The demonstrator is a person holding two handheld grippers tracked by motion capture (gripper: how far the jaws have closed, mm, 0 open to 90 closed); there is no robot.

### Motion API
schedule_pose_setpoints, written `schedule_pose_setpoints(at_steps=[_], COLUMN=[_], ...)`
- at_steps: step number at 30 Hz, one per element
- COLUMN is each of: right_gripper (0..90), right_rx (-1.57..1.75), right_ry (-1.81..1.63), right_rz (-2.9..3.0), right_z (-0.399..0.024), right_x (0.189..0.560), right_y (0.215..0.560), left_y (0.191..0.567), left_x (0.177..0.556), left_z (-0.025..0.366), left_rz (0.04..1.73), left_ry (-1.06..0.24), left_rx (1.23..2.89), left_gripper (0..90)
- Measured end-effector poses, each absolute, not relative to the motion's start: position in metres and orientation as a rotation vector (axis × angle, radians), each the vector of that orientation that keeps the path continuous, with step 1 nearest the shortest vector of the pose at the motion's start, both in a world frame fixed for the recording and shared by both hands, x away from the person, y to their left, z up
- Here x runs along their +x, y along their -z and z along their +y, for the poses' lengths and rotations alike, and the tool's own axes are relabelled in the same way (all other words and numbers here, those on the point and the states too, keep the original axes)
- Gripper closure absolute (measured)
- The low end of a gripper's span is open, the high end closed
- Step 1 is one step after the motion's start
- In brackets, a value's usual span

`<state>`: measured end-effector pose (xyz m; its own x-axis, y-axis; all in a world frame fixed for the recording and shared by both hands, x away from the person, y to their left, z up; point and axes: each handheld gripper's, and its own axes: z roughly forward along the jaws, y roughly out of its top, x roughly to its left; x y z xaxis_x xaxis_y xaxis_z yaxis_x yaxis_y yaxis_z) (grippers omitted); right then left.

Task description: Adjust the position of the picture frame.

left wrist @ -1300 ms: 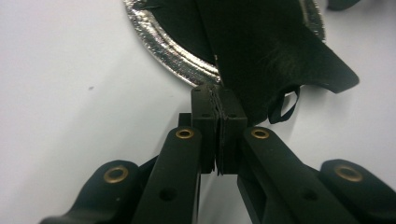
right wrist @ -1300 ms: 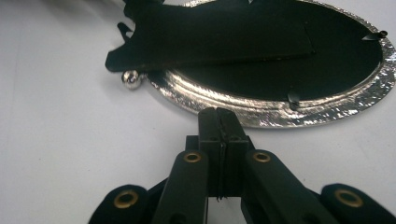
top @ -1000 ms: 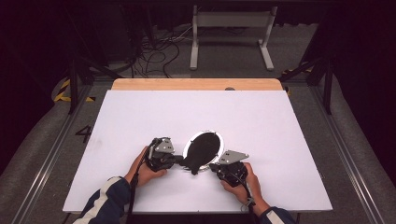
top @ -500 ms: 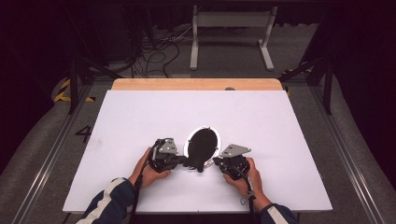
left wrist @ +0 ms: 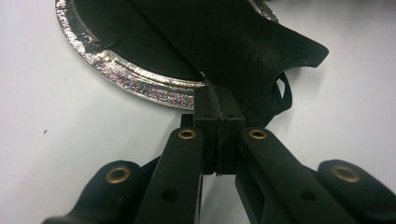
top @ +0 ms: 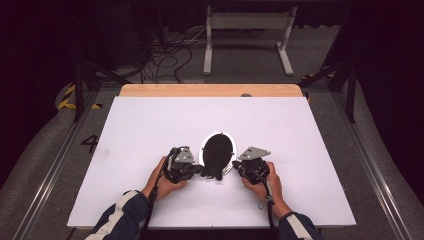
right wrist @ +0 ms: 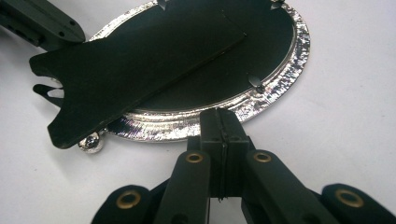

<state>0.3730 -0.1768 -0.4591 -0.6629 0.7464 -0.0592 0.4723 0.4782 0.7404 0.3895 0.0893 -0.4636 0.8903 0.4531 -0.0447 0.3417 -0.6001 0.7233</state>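
An oval picture frame (top: 218, 150) lies face down on the white table, showing its black back (right wrist: 261, 42) and its silver rim (right wrist: 285, 84). A black card stand (right wrist: 140, 70) crosses the back, and its wide foot sticks out past the rim. My left gripper (top: 202, 171) is shut, its tips (left wrist: 219, 100) meeting the stand's edge (left wrist: 243, 42) just past the rim (left wrist: 140, 79). On the frame's other side, my right gripper (top: 236, 167) is shut too, with its tips (right wrist: 222, 119) against the rim's near edge. Whether either gripper pinches anything is unclear.
The white tabletop (top: 150, 125) has bare room to the left, right and far side of the frame. Its wooden far edge (top: 210, 90) borders a dark floor with cables and a metal stand (top: 247, 35). A small silver ball foot (right wrist: 91, 143) sits under the rim.
The frame has turned from leaning right to nearly upright in the high view. My right hand has shifted a little to the left with it. The left hand has barely moved.
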Motion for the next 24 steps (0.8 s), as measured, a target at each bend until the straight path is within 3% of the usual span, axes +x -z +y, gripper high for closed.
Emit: schedule_pose_setpoints(at_steps=[24], right_gripper=[90.0], right_rx=[1.03], right_ry=[-0.991], right_rz=[2.319], right_z=[-0.183], right_x=[0.387], right_y=[0.46], left_y=[0.464], left_x=[0.391], left_z=[0.077], left_rz=[0.551], left_ry=[-0.223], left_rx=[2.271], left_gripper=[89.8])
